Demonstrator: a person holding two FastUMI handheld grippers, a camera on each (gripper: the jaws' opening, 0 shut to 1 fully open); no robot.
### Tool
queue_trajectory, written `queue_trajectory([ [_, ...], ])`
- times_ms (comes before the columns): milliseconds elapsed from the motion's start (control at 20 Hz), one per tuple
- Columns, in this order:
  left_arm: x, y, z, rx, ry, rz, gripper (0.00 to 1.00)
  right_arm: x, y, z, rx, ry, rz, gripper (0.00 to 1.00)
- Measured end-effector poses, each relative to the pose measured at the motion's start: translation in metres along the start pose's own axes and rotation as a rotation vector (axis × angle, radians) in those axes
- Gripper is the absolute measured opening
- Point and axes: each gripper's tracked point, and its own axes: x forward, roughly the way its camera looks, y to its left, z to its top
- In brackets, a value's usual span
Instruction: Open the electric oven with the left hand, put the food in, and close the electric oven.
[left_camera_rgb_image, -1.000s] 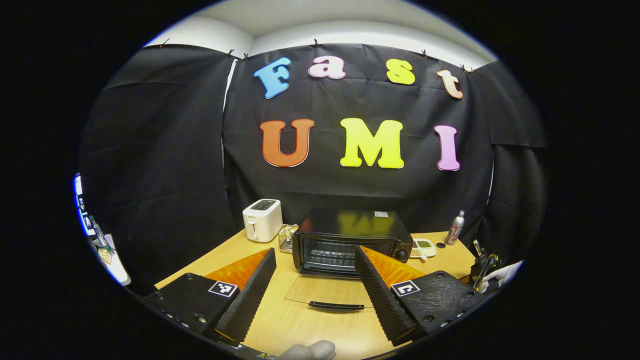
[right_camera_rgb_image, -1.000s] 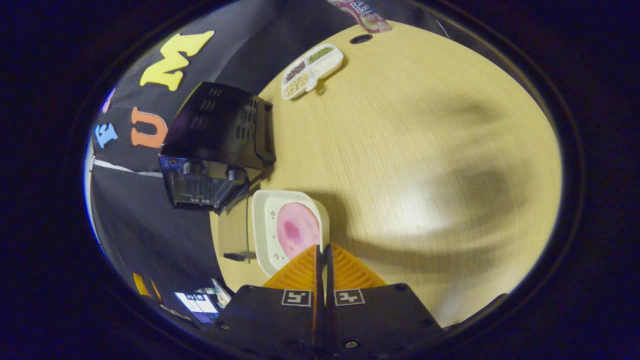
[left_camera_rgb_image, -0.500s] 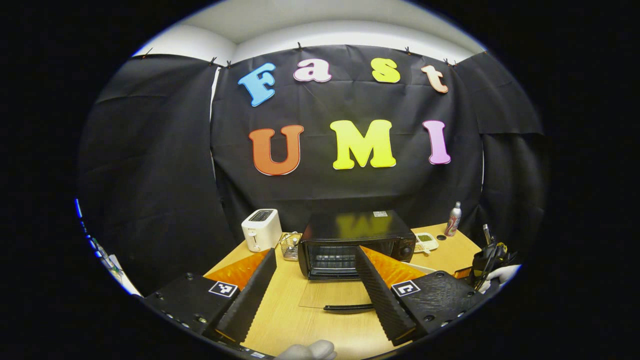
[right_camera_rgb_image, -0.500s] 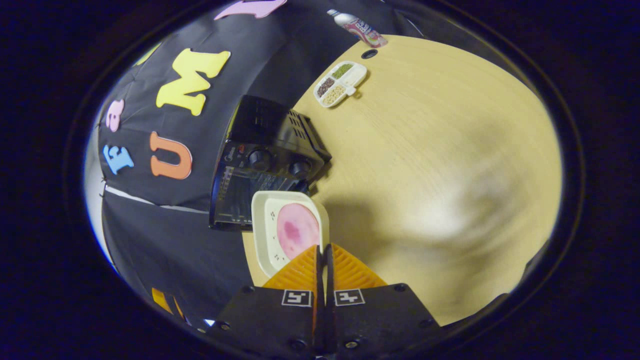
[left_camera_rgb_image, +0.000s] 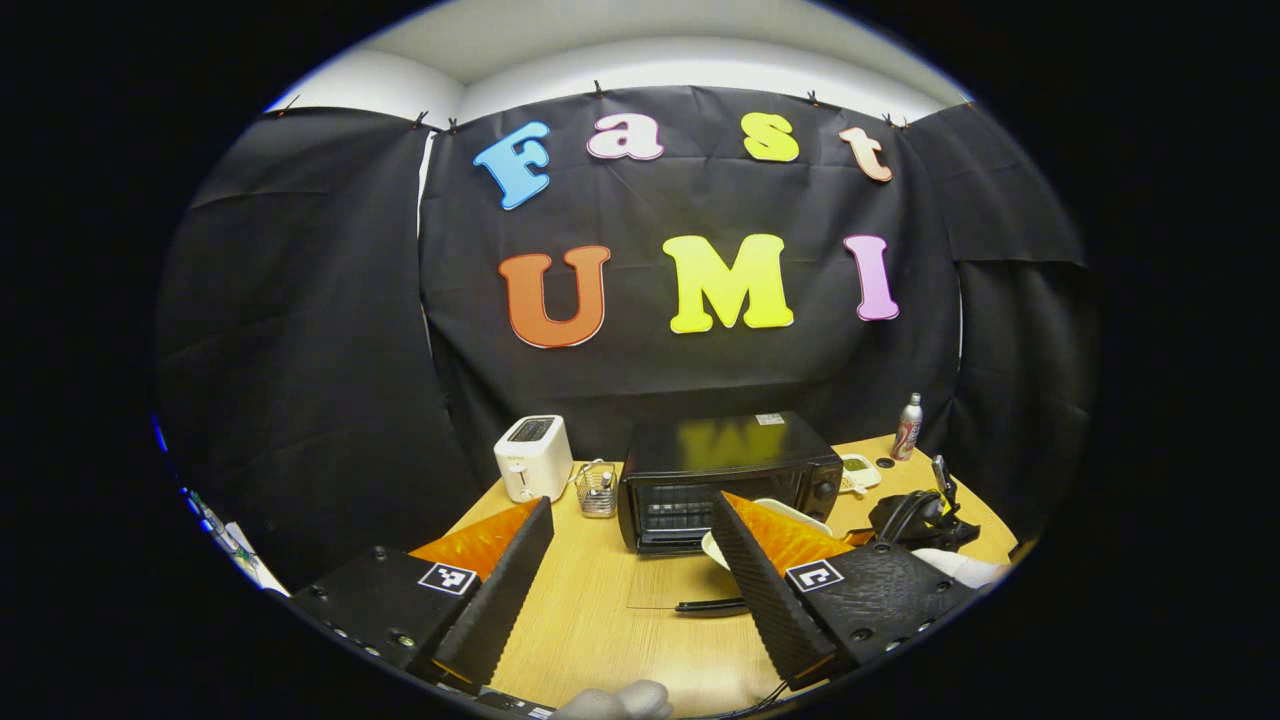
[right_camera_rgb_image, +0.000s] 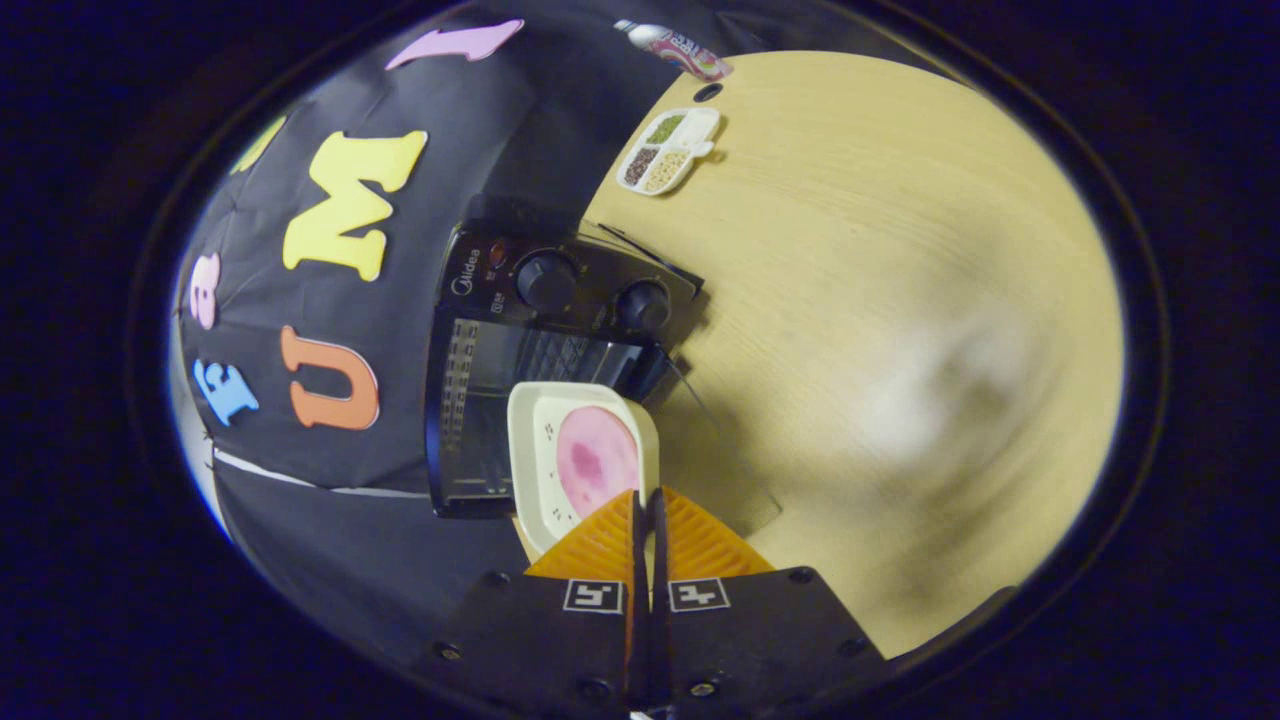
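Observation:
The black electric oven (left_camera_rgb_image: 735, 462) stands mid-table with its glass door (left_camera_rgb_image: 668, 585) folded down flat and the door handle (left_camera_rgb_image: 712, 605) nearest me. My left gripper (left_camera_rgb_image: 632, 505) hangs open in front of it, well back, holding nothing. My right gripper (right_camera_rgb_image: 648, 495) is shut on the rim of a white square dish (right_camera_rgb_image: 545, 440) that carries a pink slice of food (right_camera_rgb_image: 597, 462). The dish hovers just before the oven (right_camera_rgb_image: 480, 290) mouth, above the lowered door (right_camera_rgb_image: 720, 470). In the left gripper view the right gripper (left_camera_rgb_image: 920, 515) and dish (left_camera_rgb_image: 712, 547) sit right of the oven.
A white toaster (left_camera_rgb_image: 530, 458) and a small wire basket (left_camera_rgb_image: 598, 490) stand left of the oven. A divided snack tray (right_camera_rgb_image: 668, 152) and a can (left_camera_rgb_image: 908, 427) sit at the back right. Bare wooden table (right_camera_rgb_image: 900, 300) spreads to the right.
My right gripper has carried the dish round to the oven's front, up to its open mouth. My left gripper has drawn back and stayed open.

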Motion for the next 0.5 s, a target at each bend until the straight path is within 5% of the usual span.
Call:
queue_trajectory([
  [500,0.027,0.002,0.01,0.018,-0.005,0.028,0.97,0.082,0.039,0.015,-0.013,-0.031,-0.011,0.04],
])
